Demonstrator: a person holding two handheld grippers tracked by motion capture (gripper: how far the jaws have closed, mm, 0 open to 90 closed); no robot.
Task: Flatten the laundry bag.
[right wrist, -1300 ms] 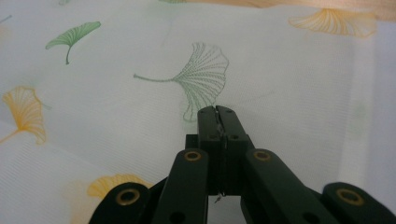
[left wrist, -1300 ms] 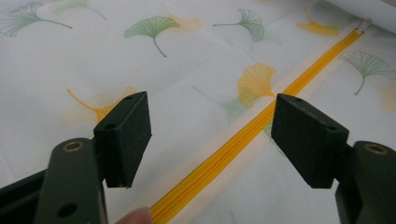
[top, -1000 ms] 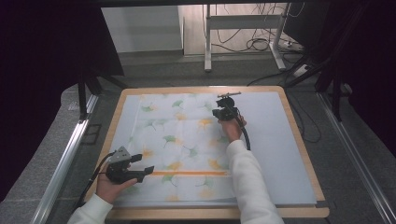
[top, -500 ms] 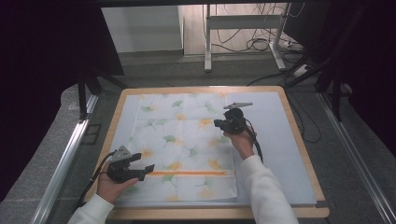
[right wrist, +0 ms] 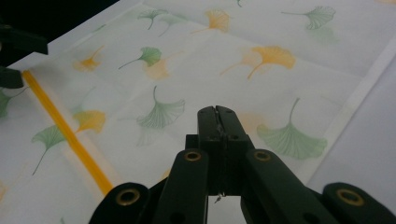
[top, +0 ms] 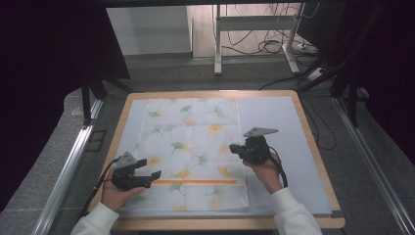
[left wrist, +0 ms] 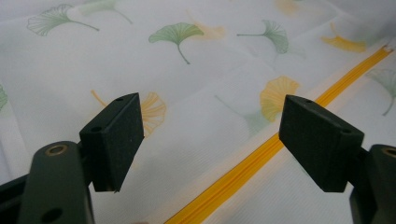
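Observation:
A white cloth (top: pixel 191 147) printed with green and yellow ginkgo leaves lies flat on the table, with an orange stripe (top: pixel 195 181) running near its front edge. My left gripper (top: pixel 151 168) rests at the cloth's front left corner. Its jaws stand open (left wrist: pixel 210 121) over the stripe (left wrist: pixel 243 168) with nothing between them. My right gripper (top: pixel 232 149) hovers over the cloth's right side, near its right edge. Its jaws (right wrist: pixel 217 112) are shut together, and I see nothing held in them.
The cloth lies on a pale mat (top: pixel 288 147) on a wood-rimmed table (top: pixel 313 147). Bare mat runs to the right of the cloth. Cables trail from both grippers toward the person's sleeves. Metal rails and a desk frame (top: pixel 254 29) stand beyond the table.
My right gripper has pulled back from the far middle of the cloth toward the person and slightly right, still shut. The left gripper and the cloth have stayed put.

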